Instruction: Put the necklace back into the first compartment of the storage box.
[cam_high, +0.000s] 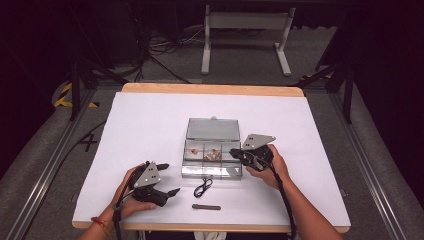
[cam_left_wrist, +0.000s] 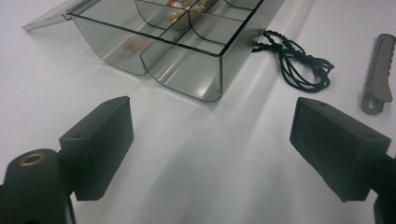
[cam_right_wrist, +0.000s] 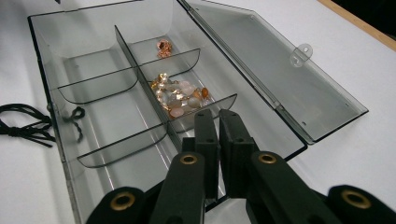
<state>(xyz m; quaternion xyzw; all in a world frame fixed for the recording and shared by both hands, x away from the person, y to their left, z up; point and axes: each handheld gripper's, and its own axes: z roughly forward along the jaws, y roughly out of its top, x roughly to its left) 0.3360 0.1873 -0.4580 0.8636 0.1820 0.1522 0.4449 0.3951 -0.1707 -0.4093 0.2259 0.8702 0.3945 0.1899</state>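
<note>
The right gripper (cam_high: 239, 153), jaws together and empty, hovered over the near end of one open clear organiser box (cam_right_wrist: 93, 116) at mid-worktop, six compartments inside. The left gripper (cam_high: 168, 179) rested beside it, jaws apart, near one black cord (cam_left_wrist: 299, 63) and one clip (cam_left_wrist: 379, 70).

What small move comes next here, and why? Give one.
Probably bring the open left gripper forward and to its right, toward the black cord lying on the table beside the box. The cord and the clip are outside the open box, which already holds beads. The right gripper hangs shut and empty over a compartment.
</note>
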